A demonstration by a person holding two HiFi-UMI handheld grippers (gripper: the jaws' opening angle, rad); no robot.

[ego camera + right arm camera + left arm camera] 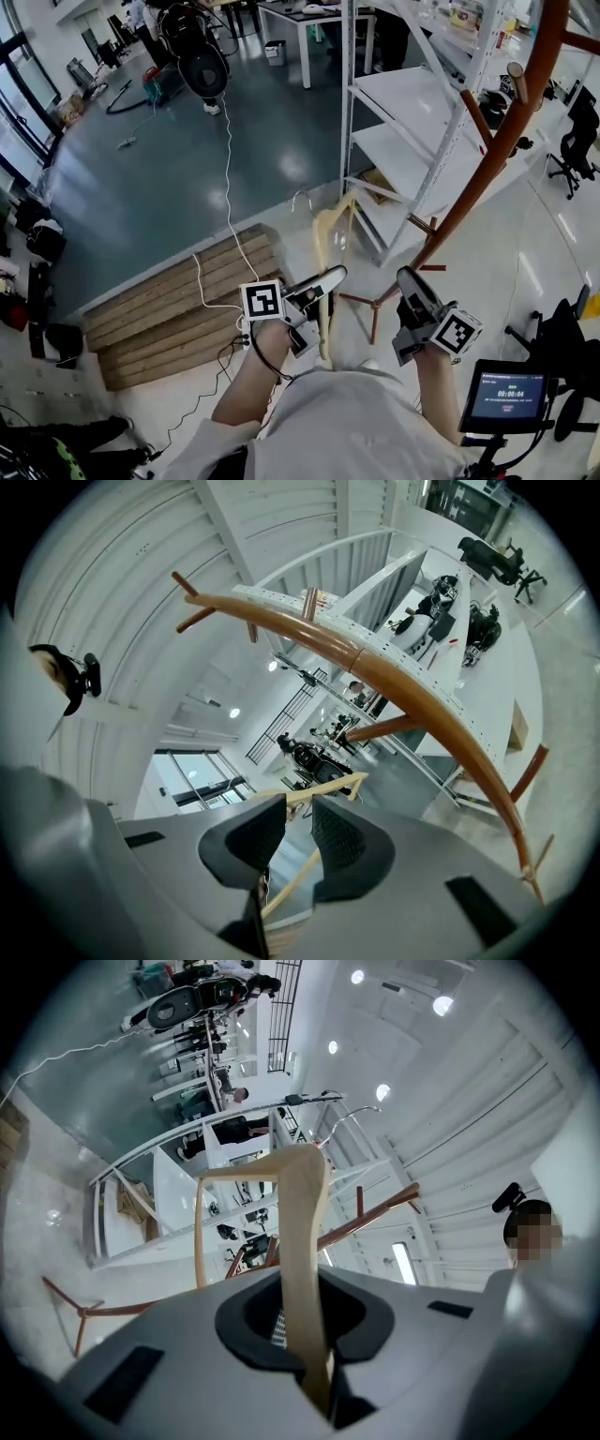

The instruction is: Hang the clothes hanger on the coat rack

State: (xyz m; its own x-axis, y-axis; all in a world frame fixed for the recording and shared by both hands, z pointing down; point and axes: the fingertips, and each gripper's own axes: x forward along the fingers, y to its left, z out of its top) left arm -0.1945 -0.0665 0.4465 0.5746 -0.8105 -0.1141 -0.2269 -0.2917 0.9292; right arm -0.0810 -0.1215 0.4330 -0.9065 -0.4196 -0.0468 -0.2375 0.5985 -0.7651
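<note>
I grip a pale wooden clothes hanger [325, 246] by one arm with my left gripper [330, 277], which is shut on it. The hanger stands upright, its metal hook [302, 198] at the top. In the left gripper view the hanger [302, 1232] rises from between the jaws of the left gripper [300, 1314]. My right gripper [409, 278] is to the right of the hanger, apart from it. Its jaws stand a narrow gap apart with nothing between them. The brown wooden coat rack [497, 141] leans up at the right. It arches with its pegs over the right gripper [298, 829] as coat rack [403, 682].
White metal shelving [412, 122] stands just behind the rack. A wooden pallet [178, 300] with a white cable [228, 187] across it lies at the left. A small monitor [506, 394] is at the lower right, and an office chair [574, 150] at the far right.
</note>
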